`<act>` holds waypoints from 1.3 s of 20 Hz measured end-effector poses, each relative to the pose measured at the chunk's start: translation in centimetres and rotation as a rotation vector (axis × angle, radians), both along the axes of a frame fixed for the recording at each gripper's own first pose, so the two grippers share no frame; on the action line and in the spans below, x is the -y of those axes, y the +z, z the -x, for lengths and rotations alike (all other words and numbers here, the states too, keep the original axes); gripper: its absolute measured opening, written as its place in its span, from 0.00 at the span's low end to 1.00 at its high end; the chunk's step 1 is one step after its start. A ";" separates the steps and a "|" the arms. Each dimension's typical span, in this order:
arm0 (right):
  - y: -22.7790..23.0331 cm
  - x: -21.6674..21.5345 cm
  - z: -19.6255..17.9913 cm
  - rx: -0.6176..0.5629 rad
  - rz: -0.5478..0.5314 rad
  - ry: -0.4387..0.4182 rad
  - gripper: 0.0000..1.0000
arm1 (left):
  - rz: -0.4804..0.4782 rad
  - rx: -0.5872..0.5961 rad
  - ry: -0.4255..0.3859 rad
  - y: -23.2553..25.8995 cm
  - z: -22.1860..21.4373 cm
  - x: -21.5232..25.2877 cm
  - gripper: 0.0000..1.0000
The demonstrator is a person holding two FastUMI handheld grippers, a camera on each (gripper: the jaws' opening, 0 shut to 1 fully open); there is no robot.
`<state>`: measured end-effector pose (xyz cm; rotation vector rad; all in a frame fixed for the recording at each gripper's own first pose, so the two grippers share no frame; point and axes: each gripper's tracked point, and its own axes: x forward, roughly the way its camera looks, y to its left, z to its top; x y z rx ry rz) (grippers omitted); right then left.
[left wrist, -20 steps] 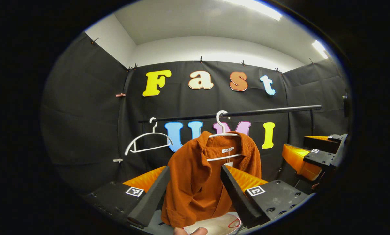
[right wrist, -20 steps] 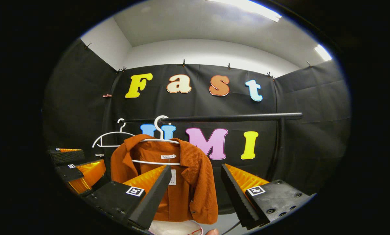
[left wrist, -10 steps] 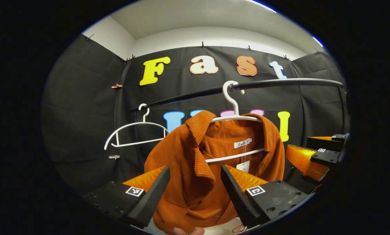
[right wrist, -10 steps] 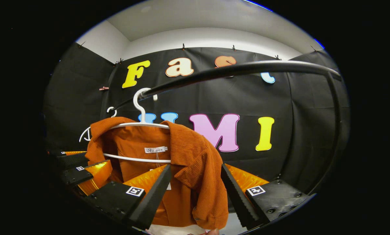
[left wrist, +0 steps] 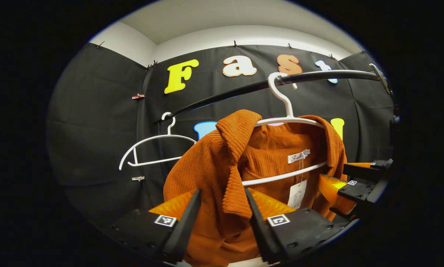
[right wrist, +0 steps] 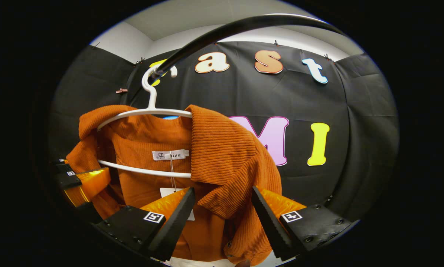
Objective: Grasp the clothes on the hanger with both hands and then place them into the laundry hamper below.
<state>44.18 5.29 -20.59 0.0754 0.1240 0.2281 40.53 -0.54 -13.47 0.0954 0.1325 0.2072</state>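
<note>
We see an orange ribbed shirt [left wrist: 266, 155] hanging on a white hanger [left wrist: 287, 120], whose hook sits over a black rail [left wrist: 318, 76] near the rail's right end in the left gripper view. A second white hanger [left wrist: 151, 148] hangs bare farther left on the same rail.

In the left gripper view, the left gripper [left wrist: 220, 218] has its fingers spread to either side of the shirt's collar flap, which hangs down between them. The gap has narrowed since half a second ago, yet we cannot tell whether both fingers touch the cloth. The shirt looms larger than it did a second ago, when it hung well ahead of the fingers. The other gripper [left wrist: 355, 183] shows at the right edge, just beside the shirt's far shoulder.

In the right gripper view, the right gripper [right wrist: 224, 222] is spread wide, its fingers flanking the shirt's [right wrist: 222, 159] nearer shoulder and collar without clearly touching them. Half a second ago that shoulder sat lower and farther off; now the cloth reaches down between the fingers, and the rail [right wrist: 222, 29] arcs overhead, much nearer the top of the view. The hanger [right wrist: 147, 111] shows with its hook on the rail. The other gripper [right wrist: 82, 181] shows at the left edge, close against the opposite side of the shirt.

A paper tag [left wrist: 297, 193] dangles inside the neck, below the sewn label.
</note>
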 end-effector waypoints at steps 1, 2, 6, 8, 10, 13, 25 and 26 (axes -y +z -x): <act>-0.2 0.4 -0.6 0.005 0.004 -0.024 0.98 | 0.003 -0.013 -0.001 -0.3 -0.2 -0.1 0.56; 0.0 0.6 -1.0 0.019 -0.002 -0.035 0.98 | 0.010 -0.025 -0.009 -0.5 -0.4 -0.2 0.44; 0.6 -0.6 -2.5 0.076 -0.028 0.045 0.30 | 0.067 -0.066 -0.021 -1.2 -0.8 -0.8 0.06; -0.6 -1.0 -3.2 0.003 -0.103 0.100 0.11 | 0.058 -0.064 -0.019 -0.9 -0.9 -1.3 0.05; -0.7 -1.3 -3.0 -0.057 -0.194 0.156 0.05 | 0.035 -0.061 -0.016 -0.5 -0.9 -1.4 0.05; -0.9 -1.9 -2.3 -0.191 -0.322 0.234 0.05 | 0.062 -0.090 -0.037 -0.7 -0.9 -1.3 0.05; 6.9 8.0 -5.0 -0.073 -0.497 0.114 0.04 | 0.135 -0.038 -0.048 6.0 0.4 -4.6 0.05; 7.2 8.6 -5.9 -0.055 -0.477 0.094 0.04 | 0.134 -0.020 -0.041 6.9 0.2 -5.3 0.05</act>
